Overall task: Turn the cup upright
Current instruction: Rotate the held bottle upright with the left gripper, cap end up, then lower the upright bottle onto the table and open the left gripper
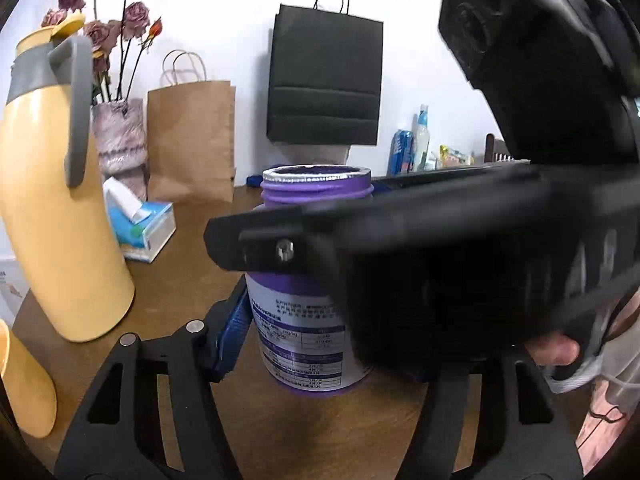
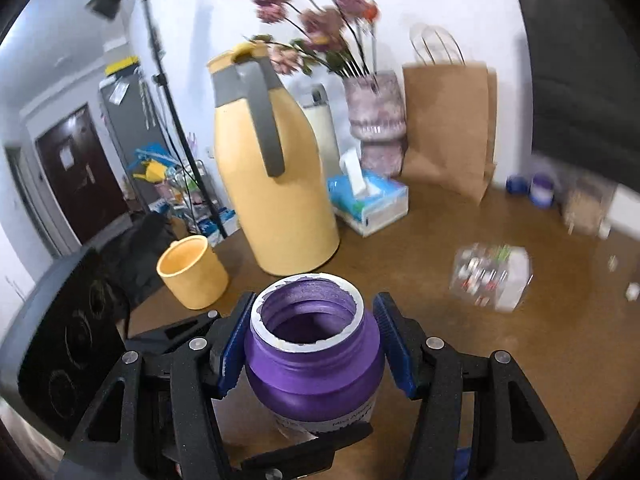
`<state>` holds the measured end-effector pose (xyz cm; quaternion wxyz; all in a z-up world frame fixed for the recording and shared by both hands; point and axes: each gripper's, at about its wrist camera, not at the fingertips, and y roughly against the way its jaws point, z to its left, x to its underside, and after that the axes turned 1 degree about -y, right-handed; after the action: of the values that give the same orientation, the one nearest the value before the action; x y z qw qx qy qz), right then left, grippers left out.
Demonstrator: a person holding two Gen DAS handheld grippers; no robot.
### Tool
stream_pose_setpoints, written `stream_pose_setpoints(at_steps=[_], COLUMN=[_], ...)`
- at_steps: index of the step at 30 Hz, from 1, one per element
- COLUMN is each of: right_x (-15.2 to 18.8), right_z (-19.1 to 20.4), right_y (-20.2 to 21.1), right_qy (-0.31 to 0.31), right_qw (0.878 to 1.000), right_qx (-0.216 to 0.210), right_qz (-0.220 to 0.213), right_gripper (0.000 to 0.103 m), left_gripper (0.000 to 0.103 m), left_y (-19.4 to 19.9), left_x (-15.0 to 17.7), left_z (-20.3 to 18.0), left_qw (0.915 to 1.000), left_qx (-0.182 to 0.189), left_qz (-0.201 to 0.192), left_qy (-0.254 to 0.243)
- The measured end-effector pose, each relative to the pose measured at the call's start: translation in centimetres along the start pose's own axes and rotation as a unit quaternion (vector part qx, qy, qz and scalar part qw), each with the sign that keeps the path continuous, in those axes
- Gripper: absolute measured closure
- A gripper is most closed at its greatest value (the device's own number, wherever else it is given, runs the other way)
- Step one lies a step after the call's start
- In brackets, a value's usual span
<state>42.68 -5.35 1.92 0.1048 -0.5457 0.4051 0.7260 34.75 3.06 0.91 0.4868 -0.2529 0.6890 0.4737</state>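
A purple jar [image 1: 308,336] [image 2: 312,356] with a white label stands upright on the brown table [image 2: 500,360], its open mouth up. My right gripper [image 2: 316,344] is shut on its shoulder, with a blue pad [image 2: 394,344] on each side. In the left wrist view the right gripper's black body [image 1: 460,264] is blurred and crosses the jar's upper part. My left gripper [image 1: 316,340] is around the jar lower down. Its left pad [image 1: 234,332] lies against the jar's side, and its right finger is hidden. A yellow cup [image 2: 192,272] [image 1: 24,384] stands upright to the left.
A tall yellow jug [image 2: 272,176] with a grey handle stands behind the jar. A tissue box [image 2: 368,204], a vase of dried roses [image 2: 376,116], a brown paper bag [image 2: 448,128] and a black bag [image 1: 324,80] line the back. A small clear box [image 2: 492,276] lies to the right.
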Motion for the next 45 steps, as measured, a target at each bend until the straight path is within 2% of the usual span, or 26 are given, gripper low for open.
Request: stream_pose_setpoints(at_steps=[2,7,11,14,16,20,23,25,27,30,34,36,39,42,45], right_x=[0.2,0.9,1.4,1.5,0.9,-0.2,0.4,1.2,2.7,5.2,7.6,8.2,8.6,8.8,8.5], right_z=[-0.5,-3.9,-3.3,-3.6,-3.3,-3.8,-4.6,-4.1,-2.7,-2.2,-3.4,-4.4,-5.2,-6.3,-6.6], right_y=[0.1,-0.5,0.4,0.5,0.9,-0.7,-1.2,-0.7,0.5,1.8,1.5,0.9,-0.3,-0.7,-1.1], right_qy=[0.021,-0.034,-0.003,-0.006,0.017,0.031,0.002,0.005,0.028,0.031,0.004,-0.010,0.013,0.004,0.008], right_qw=[0.999,0.999,1.000,1.000,1.000,0.999,1.000,1.000,0.999,0.999,0.999,0.999,0.993,0.993,0.991], right_qx=[-0.001,-0.015,-0.003,-0.001,0.003,0.008,0.000,0.007,0.030,0.039,0.046,0.048,0.111,0.115,0.133], right_qz=[-0.024,-0.020,-0.021,-0.004,-0.023,-0.017,-0.006,-0.004,0.004,-0.002,0.009,0.015,0.025,0.024,0.024], right_gripper=[0.040,0.040,0.040,0.040,0.040,0.040,0.040,0.039,0.040,0.040,0.039,0.040,0.040,0.040,0.040], left_gripper=[0.044,0.044,0.044,0.044,0.044,0.044,0.044,0.044,0.044,0.044,0.044,0.042,0.041,0.025,0.024], left_y=[-0.7,-2.8,-2.7,-2.9,-2.7,-3.0,-3.6,-3.1,-2.5,-2.0,-3.4,-4.4,-5.0,-4.6,-4.2], left_x=[-0.6,-0.8,-0.4,-0.3,-0.5,-1.7,-1.4,-0.5,0.4,1.7,3.2,3.4,3.6,3.8,4.4], left_z=[0.0,-0.6,-1.8,-2.2,-2.5,-2.4,-2.1,-2.7,-3.4,-4.4,-5.2,-5.3,-5.4,-4.5,-3.6], left_qw=[1.0000,0.9999,0.9999,0.9997,0.9995,0.9994,0.9998,0.9997,0.9994,0.9969,0.9944,0.9933,0.9928,0.9933,0.9911], left_qx=[-0.004,-0.012,-0.005,-0.003,-0.008,-0.016,-0.007,0.003,0.023,0.069,0.085,0.079,0.050,0.034,0.025], left_qz=[-0.002,0.009,0.005,0.009,-0.002,-0.012,0.002,0.005,0.012,0.033,0.057,0.081,0.105,0.109,0.130], left_qy=[0.004,-0.001,-0.013,-0.022,-0.030,-0.027,-0.020,-0.024,-0.022,-0.018,-0.027,-0.023,-0.028,-0.017,-0.003])
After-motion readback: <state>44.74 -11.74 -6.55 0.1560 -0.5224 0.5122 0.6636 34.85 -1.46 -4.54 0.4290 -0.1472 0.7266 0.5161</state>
